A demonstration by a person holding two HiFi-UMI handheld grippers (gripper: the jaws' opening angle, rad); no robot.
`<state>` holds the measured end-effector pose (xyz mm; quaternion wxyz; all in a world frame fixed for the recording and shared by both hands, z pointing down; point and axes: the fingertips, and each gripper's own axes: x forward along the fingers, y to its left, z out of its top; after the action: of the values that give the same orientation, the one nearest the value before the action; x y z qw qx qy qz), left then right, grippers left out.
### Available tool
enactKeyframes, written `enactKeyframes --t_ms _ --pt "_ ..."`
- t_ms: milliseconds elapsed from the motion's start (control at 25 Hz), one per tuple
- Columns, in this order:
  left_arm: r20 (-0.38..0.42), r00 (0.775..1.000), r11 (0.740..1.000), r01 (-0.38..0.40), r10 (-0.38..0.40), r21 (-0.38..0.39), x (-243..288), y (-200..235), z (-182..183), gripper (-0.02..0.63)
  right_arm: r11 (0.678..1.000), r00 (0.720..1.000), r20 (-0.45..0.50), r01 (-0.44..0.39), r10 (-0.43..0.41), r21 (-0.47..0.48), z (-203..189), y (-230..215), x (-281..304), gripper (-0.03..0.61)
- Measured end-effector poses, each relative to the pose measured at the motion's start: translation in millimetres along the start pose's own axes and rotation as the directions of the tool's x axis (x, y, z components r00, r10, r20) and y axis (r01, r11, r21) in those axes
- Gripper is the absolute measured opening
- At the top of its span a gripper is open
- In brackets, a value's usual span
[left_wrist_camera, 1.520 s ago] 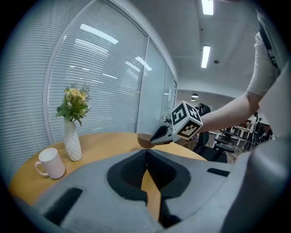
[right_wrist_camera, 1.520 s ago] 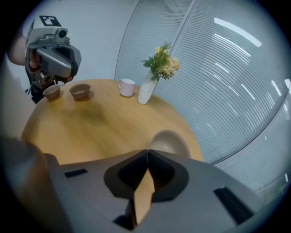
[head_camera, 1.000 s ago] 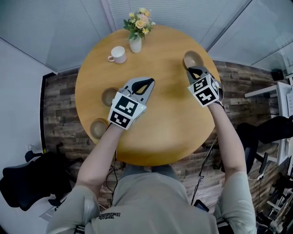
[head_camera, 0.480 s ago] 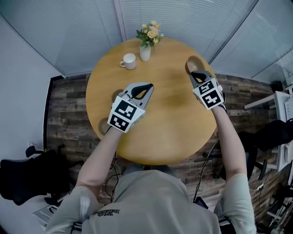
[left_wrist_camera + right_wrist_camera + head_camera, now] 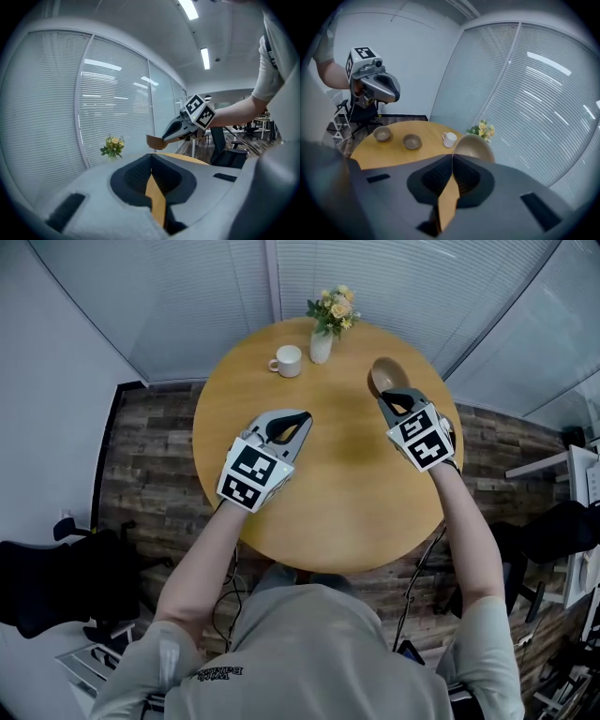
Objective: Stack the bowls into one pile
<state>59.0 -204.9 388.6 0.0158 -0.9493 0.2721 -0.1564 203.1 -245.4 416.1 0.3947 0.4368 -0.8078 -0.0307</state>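
Bowls number three: near bowl (image 5: 412,141) and far bowl (image 5: 383,134) sit on table (image 5: 337,512). Right gripper (image 5: 386,396) pinches third bowl (image 5: 382,377) at table's one o'clock. Left gripper (image 5: 304,415) has its jaws pressed together, empty.

Blinds (image 5: 169,306), plank floor (image 5: 150,456) (perhaps wood).

I found no words or numbers I could read. The shirt (image 5: 309,652) carried a small dark print on its chest, too small for me to make out. The cubes on the left gripper (image 5: 303,416) and the right gripper (image 5: 388,396) bore only black-and-white square patterns, no letters.
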Motion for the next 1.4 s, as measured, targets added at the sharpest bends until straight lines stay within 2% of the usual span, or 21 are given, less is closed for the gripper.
enactKeyframes --t_ms 440,760,1080,1400 --pt "-0.033 0.993 0.993 -0.116 0.115 -0.034 -57 36 -25 0.021 0.989 0.990 0.062 -0.121 0.126 -0.081 61 55 41 0.031" --pt "-0.075 0.977 0.977 -0.203 0.198 -0.066 -97 59 -52 0.021 0.964 0.970 0.088 -0.208 0.224 -0.165 103 100 69 0.031" --pt "-0.106 0.959 0.957 -0.275 0.264 -0.096 -131 79 -72 0.021 0.934 0.946 0.088 -0.288 0.312 -0.209 127 142 97 0.031" --pt "-0.134 0.947 0.944 -0.307 0.291 -0.123 -147 90 -93 0.021 0.903 0.924 0.064 -0.352 0.378 -0.245 135 177 119 0.031"
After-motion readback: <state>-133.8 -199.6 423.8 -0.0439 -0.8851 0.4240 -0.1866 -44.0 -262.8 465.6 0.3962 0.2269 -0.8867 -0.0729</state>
